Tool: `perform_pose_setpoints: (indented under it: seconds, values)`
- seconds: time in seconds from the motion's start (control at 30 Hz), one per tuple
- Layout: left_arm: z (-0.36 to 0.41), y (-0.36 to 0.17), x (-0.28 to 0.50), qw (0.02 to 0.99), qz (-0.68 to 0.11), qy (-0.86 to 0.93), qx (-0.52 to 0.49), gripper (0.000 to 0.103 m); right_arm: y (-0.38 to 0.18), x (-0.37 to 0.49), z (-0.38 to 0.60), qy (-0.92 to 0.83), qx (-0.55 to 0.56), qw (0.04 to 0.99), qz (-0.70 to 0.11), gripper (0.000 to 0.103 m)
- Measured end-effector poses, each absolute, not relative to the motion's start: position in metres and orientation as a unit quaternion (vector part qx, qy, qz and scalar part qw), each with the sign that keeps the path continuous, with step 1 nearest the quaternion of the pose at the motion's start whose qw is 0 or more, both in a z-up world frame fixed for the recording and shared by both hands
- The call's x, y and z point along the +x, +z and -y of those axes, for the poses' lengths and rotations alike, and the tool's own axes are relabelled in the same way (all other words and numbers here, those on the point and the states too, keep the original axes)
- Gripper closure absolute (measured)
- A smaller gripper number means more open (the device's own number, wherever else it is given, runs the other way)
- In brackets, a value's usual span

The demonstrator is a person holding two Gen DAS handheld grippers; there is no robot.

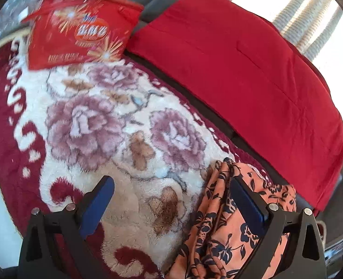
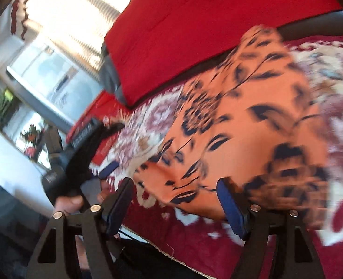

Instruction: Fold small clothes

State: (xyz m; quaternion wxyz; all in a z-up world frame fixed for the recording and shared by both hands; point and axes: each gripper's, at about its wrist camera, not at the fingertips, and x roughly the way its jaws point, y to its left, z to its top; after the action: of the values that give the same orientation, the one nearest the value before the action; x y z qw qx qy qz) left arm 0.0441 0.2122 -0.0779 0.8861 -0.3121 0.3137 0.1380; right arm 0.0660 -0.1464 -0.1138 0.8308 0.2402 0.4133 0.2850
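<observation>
light: bright window (image 2: 83, 7) glare | blur: right wrist view smeared | edges: fisheye-bent

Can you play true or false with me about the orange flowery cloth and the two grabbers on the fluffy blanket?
1. The orange flowery cloth lies on a fluffy blanket with pink roses. True.
2. The right gripper is squeezing the cloth. False: its jaws stand open, pressing on nothing.
3. The left gripper is shut. False: it is wide open.
4. A red cushion lies behind the blanket. True.
</observation>
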Motion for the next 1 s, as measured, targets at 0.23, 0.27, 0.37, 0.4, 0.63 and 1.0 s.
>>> perform_pose_setpoints:
  seconds: [0.23, 0.27, 0.37, 0.4, 0.63, 1.0]
  values:
    - [-0.152, -0.099, 0.075, 0.887, -0.424, 0.068, -0.17, 0.004, -0.11, 0.057, 0.204, 0.244, 0.263, 0.842, -0.404, 0.025]
    - [-0.146, -0.115, 0.084, 0.867, -0.469, 0.057, -0.158, 0.005, -0.111, 0.054, 0.211, 0.241, 0.266, 0.842, -0.403, 0.025]
    - [-0.148, -0.122, 0.083, 0.861, -0.47, 0.061, -0.183, 0.008, -0.113, 0.048, 0.223, 0.229, 0.275, 0.844, -0.4, 0.025]
    - [-0.147, -0.114, 0.08, 0.873, -0.452, 0.071, -0.168, 0.009, -0.113, 0.047, 0.227, 0.224, 0.277, 0.845, -0.399, 0.025]
    - [-0.136, -0.072, 0.054, 0.93, -0.328, 0.098, -0.136, 0.009, -0.107, 0.048, 0.261, 0.196, 0.291, 0.852, -0.389, 0.024]
    - [-0.079, -0.071, 0.075, 0.936, -0.333, 0.031, -0.104, 0.009, -0.139, 0.104, 0.275, 0.206, 0.35, 0.801, -0.439, 0.022]
